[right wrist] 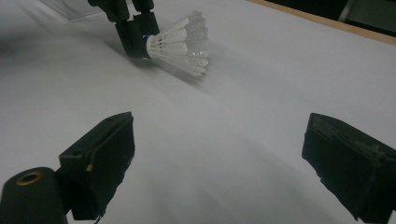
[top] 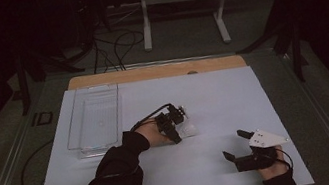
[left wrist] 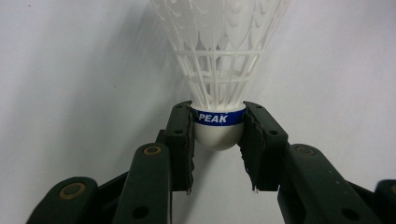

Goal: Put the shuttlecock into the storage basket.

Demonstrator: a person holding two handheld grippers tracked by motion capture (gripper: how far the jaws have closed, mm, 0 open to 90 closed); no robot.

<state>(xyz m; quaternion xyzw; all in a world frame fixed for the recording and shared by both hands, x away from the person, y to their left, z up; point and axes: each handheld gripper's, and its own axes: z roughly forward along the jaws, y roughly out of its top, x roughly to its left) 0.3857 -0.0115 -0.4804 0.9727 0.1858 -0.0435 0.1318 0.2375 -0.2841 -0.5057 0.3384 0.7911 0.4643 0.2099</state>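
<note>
— Pinching! See the left gripper (left wrist: 218, 135)? Its two black jaws squeeze the round white nose of the birdie (left wrist: 218, 70), one on each side.

— What is a birdie?

— A shuttlecock. It has a white feathery skirt and a blue band that says PEAK. The jaws press right at that blue band.

— Where is it?

— Near the middle of the white board (top: 213, 94) on the table. In the high view the left gripper (top: 173, 121) sits there with the birdie (top: 187, 128) just at its tip. In the right gripper view the birdie (right wrist: 180, 42) lies low over the board, skirt pointing away from the jaws that hold it.

— And the other one?

— The right gripper (top: 236, 145) is near the front edge of the board, well apart from the birdie. Its jaws are spread wide, with bare board between them.

— What is that see-through thing?

— A clear plastic tray (top: 93, 117). It rests on the board, to the left of the left gripper.
</note>
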